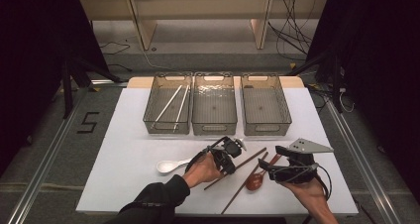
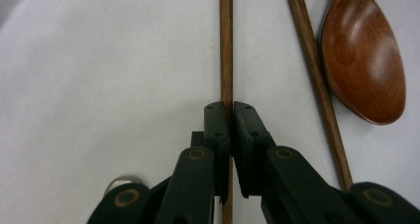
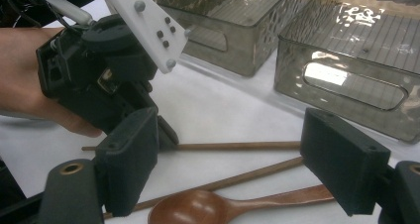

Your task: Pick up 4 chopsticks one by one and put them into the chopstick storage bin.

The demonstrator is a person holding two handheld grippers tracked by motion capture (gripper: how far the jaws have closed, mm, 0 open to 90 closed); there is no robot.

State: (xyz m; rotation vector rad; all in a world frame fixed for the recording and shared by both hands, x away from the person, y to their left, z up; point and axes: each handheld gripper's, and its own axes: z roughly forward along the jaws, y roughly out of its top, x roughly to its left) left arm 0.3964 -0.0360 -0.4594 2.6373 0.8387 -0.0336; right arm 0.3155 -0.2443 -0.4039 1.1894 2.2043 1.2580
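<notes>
Brown chopstick (image 2: 226,45) clamped between the closed jaws of the left gripper (image 2: 231,116); right gripper (image 3: 237,172) spread wide over the wooden spoon (image 3: 218,208)

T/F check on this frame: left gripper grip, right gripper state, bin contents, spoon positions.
1. The left gripper is shut on a brown chopstick. True.
2. The right gripper is clamped on the wooden spoon. False: its jaws stand wide apart with the spoon lying on the table between them.
3. The white chopsticks lie in the middle bin. False: they are in the left bin.
4. The white spoon lies on the table, left of the left hand. True.
5. The second brown chopstick is in the right bin. False: it lies on the table beside the wooden spoon.
</notes>
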